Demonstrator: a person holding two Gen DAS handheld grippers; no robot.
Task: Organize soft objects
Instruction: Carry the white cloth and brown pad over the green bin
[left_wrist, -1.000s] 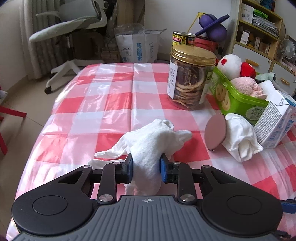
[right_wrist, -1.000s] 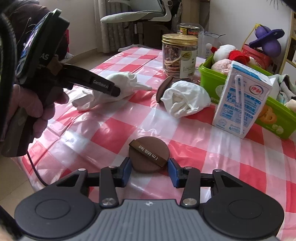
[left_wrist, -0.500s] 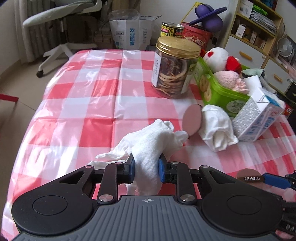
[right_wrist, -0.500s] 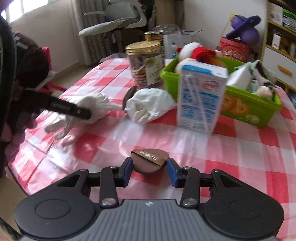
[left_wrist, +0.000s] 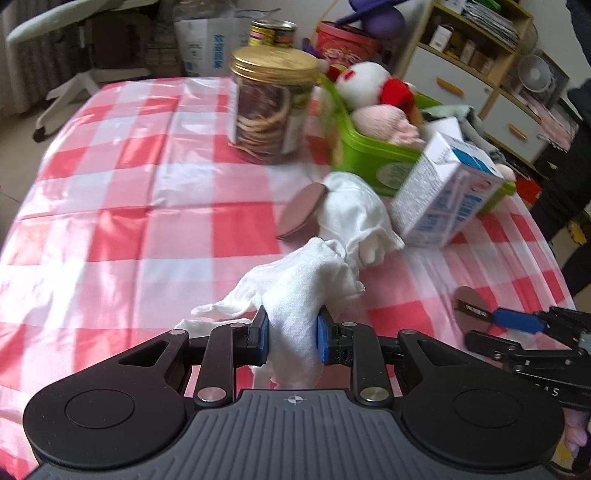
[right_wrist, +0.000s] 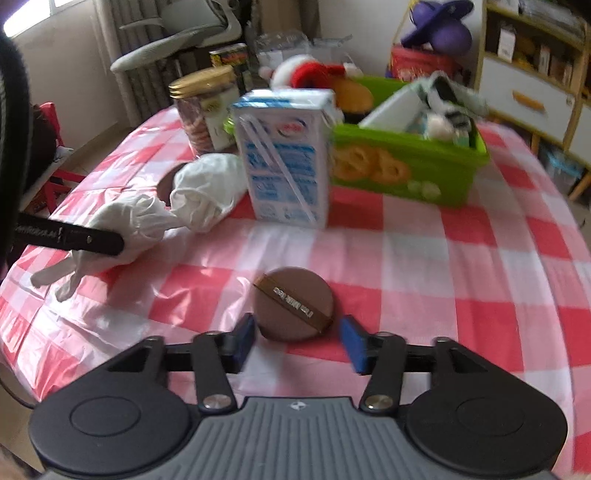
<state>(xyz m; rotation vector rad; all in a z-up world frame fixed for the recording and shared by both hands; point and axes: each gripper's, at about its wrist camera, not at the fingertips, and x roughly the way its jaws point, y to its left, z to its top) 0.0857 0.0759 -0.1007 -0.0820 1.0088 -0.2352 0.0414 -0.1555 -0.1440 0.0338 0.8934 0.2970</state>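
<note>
A tabletop (left_wrist: 110, 192) under a red-and-white checked cloth carries everything. At its far side, a green bin (right_wrist: 413, 162) already holds plush toys, probably the collecting place for soft items. A milk carton (right_wrist: 288, 158) stands just in front of it, a gold-lidded jar (left_wrist: 271, 107) to one side. A bundled white cloth (left_wrist: 354, 218) lies beside the carton. The left gripper (left_wrist: 291, 334) is clamped on a white glove (left_wrist: 295, 291), lifted for carrying. The right gripper (right_wrist: 297, 341) has its fingers spread apart, just short of a brown disc (right_wrist: 293, 302) that lies flat on the tabletop.
</note>
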